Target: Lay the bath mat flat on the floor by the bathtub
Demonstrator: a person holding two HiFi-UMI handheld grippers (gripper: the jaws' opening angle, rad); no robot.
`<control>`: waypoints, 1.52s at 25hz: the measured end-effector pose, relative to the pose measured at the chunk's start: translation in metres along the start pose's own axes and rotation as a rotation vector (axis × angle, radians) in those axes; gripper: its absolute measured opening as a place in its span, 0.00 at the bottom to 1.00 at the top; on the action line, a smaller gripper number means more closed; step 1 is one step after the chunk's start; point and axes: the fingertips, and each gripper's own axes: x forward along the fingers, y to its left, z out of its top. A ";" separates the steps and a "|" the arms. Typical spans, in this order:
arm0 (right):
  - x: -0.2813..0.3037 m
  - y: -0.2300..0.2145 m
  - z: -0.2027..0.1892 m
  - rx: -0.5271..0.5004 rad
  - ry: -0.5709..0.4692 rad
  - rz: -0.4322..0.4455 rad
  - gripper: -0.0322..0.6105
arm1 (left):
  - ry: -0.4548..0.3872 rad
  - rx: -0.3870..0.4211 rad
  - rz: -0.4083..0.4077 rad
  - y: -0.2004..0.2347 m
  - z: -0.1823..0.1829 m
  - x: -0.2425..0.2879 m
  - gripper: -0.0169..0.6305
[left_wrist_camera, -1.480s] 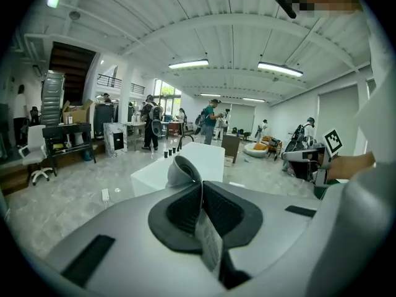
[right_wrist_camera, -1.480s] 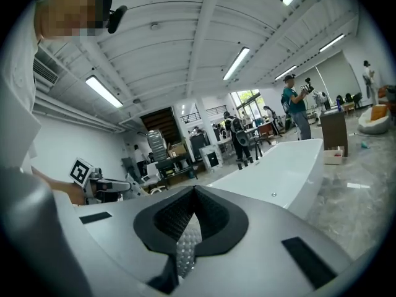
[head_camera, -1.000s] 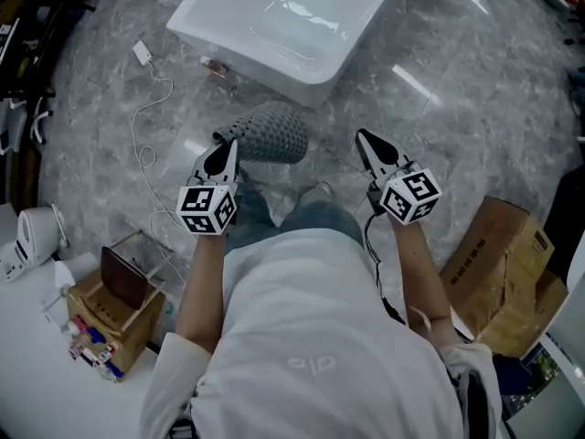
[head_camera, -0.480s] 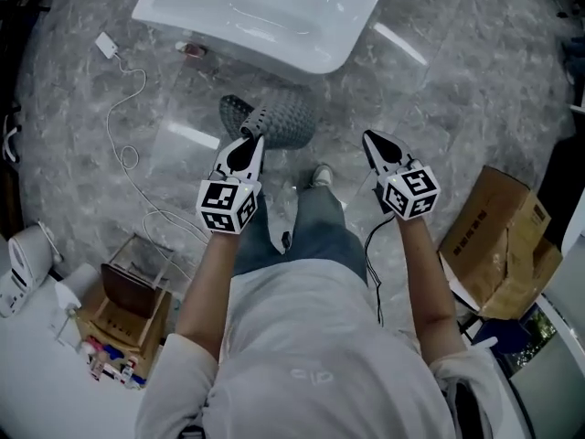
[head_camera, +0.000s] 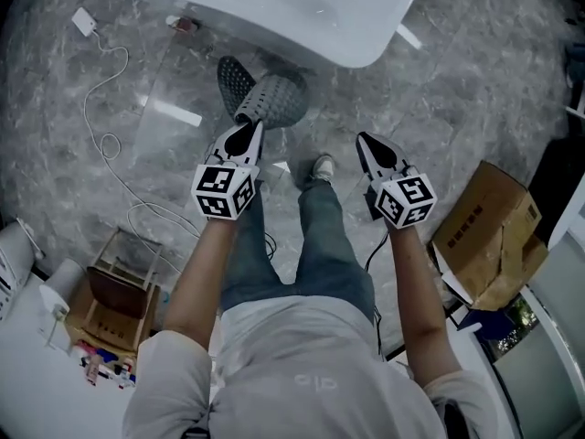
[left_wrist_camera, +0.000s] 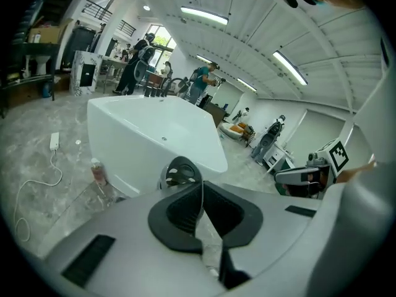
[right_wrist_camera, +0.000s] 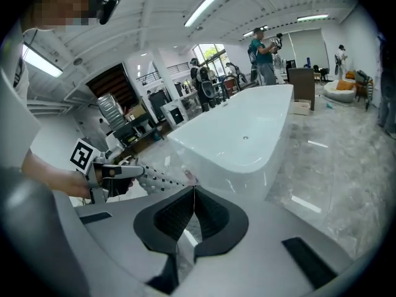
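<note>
The grey perforated bath mat (head_camera: 271, 99) hangs folded just in front of the white bathtub (head_camera: 274, 7), one flap sticking out to the left. My left gripper (head_camera: 248, 129) is shut on the mat's near edge. In the left gripper view the mat (left_wrist_camera: 182, 171) pokes up beyond the closed jaws, with the bathtub (left_wrist_camera: 154, 135) behind. My right gripper (head_camera: 365, 141) is shut and holds nothing, a little to the right of the mat. The right gripper view shows the left gripper (right_wrist_camera: 108, 173) with the mat (right_wrist_camera: 158, 179) stretching from it toward the tub (right_wrist_camera: 247, 135).
A white charger and cable (head_camera: 87, 21) trail over the marble floor at the left. A small bottle (head_camera: 183, 24) stands by the tub's base. A cardboard box (head_camera: 494, 236) sits at the right, a wooden crate (head_camera: 119, 282) at the lower left. The person's shoe (head_camera: 320, 167) is between the grippers.
Both grippers have sunk toward the floor and come nearer the tub. The mat has travelled with the left gripper and now hangs close to the tub's side.
</note>
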 end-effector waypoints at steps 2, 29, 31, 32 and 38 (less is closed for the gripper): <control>0.015 0.012 -0.002 0.019 -0.010 0.004 0.09 | 0.000 0.003 -0.006 0.011 -0.003 0.000 0.06; -0.027 -0.032 -0.124 0.167 0.013 -0.135 0.09 | 0.048 -0.348 -0.069 -0.048 -0.128 0.085 0.06; -0.022 -0.035 -0.135 0.173 0.022 -0.142 0.09 | 0.029 -0.386 -0.048 -0.022 -0.131 0.101 0.06; -0.019 -0.037 -0.140 0.176 0.025 -0.146 0.09 | 0.018 -0.399 -0.037 -0.009 -0.132 0.109 0.06; 0.014 -0.038 -0.169 0.204 0.052 -0.161 0.09 | 0.003 -0.368 0.041 0.085 -0.136 0.139 0.06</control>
